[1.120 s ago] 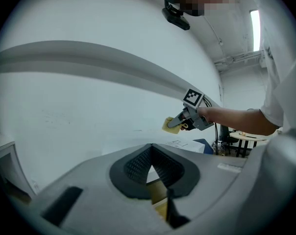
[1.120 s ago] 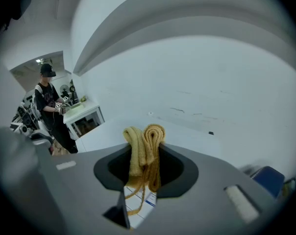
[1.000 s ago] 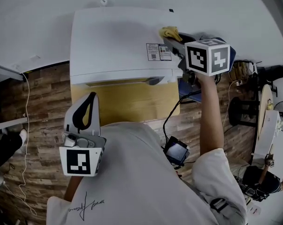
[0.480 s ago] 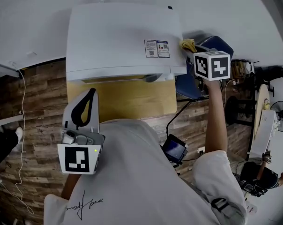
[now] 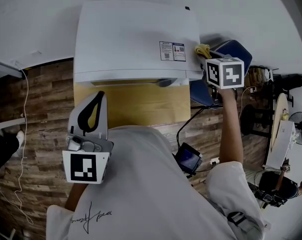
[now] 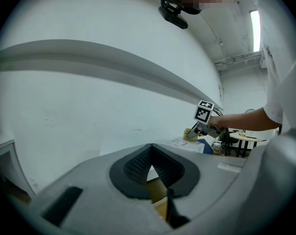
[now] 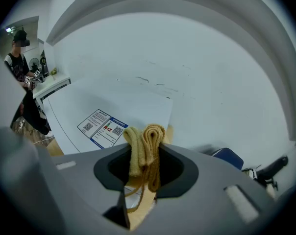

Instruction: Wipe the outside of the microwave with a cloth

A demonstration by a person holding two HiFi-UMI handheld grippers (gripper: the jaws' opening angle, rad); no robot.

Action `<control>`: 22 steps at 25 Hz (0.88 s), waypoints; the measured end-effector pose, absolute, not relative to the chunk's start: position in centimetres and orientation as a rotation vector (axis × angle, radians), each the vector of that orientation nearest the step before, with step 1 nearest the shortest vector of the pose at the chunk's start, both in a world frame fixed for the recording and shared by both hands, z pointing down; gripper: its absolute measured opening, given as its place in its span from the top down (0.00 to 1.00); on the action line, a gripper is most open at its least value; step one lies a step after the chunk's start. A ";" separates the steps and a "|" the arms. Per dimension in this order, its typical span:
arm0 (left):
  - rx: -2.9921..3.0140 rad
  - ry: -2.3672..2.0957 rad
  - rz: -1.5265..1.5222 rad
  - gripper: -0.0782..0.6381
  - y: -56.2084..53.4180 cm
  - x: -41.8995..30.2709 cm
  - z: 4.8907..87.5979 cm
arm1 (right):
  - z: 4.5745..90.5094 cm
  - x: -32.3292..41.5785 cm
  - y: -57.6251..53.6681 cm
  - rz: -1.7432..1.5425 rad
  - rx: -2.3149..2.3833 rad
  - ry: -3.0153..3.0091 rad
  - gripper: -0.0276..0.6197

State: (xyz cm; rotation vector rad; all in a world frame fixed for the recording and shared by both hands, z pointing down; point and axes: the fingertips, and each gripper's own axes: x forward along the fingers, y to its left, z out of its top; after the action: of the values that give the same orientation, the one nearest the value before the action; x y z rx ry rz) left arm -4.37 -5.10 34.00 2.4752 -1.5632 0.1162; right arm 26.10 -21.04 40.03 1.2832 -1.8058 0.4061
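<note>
A white wall and a floor of wood planks [image 5: 38,114] frame the white microwave [image 5: 131,39], which sits on a yellowish stand [image 5: 136,106] directly below me. My right gripper [image 5: 204,56] reaches out to the appliance's right edge, its jaws clamped on a folded yellow cloth [image 5: 202,49]. The cloth bulges out past the fingertips, and a few loose threads hang from it. It sits at the right rim of the top panel, just beside the printed label [image 5: 172,51], about where the top gives way to the right side wall. From these views I cannot tell whether it is pressing on the casing or hanging just clear of it. My left gripper [image 5: 97,99] is held low against my shirt, well apart from the microwave. Its jaws are together with nothing between them, so it takes no part in the wiping.

With the cloth at the far right rim, I judge that the job stands somewhere in the middle. The top looks plain and unmarked, though no streak or damp patch shows how much of it has been covered. The right side wall appears to be the surface nearest at hand. The door front faces away from the cloth, and the left side lies across the whole width of the top, so I read both as work left to do.
</note>
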 end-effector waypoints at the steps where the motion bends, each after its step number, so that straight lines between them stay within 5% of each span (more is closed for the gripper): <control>1: 2.471 -1.566 0.119 0.90 -5.0 -4.5 34.0 | 40.0 25.9 -20.9 0.408 1.279 -1.810 0.77; 22: 2.507 -1.518 0.158 0.90 -4.6 -2.5 34.2 | 40.1 21.6 -19.3 0.395 1.232 -1.893 0.77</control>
State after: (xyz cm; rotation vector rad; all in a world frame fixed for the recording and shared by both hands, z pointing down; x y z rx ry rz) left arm -2.55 -4.60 34.18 2.5071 -1.5183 0.1583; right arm 21.60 -19.34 40.14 1.2318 -1.8934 0.3946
